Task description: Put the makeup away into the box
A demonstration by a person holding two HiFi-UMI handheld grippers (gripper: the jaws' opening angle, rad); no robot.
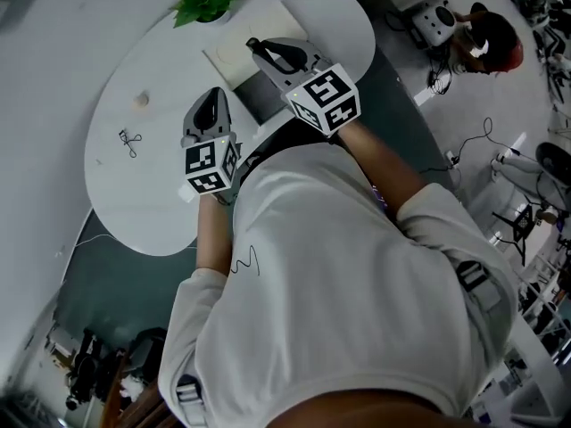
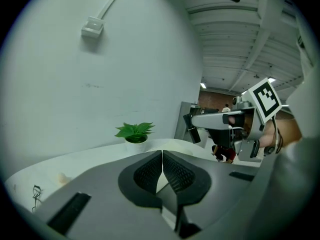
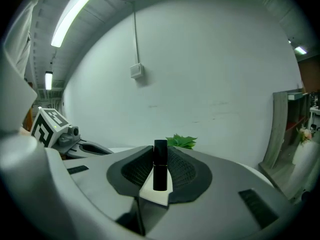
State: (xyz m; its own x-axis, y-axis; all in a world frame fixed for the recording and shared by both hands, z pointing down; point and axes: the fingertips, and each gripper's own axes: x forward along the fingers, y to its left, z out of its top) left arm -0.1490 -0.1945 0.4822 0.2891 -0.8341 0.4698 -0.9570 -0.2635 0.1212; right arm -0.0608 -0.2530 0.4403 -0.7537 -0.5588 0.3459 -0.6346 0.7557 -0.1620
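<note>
- Person's white shirt, nearest the head camera, hides the near edge of the table and whatever lies there.
- Right tool grips a black lipstick tube upright between its pads, raised above the table; this is judged to be a carry toward the box.
- Left tool is closed on nothing, pads together, held beside the right one, probably in reserve.
- Cream box lies near the potted plant. The right tool overlaps its near corner, so depth and contents cannot be made out.
- Eyelash curler and a small round item, too small to identify, lie on the table at the left, not yet put away.
</note>
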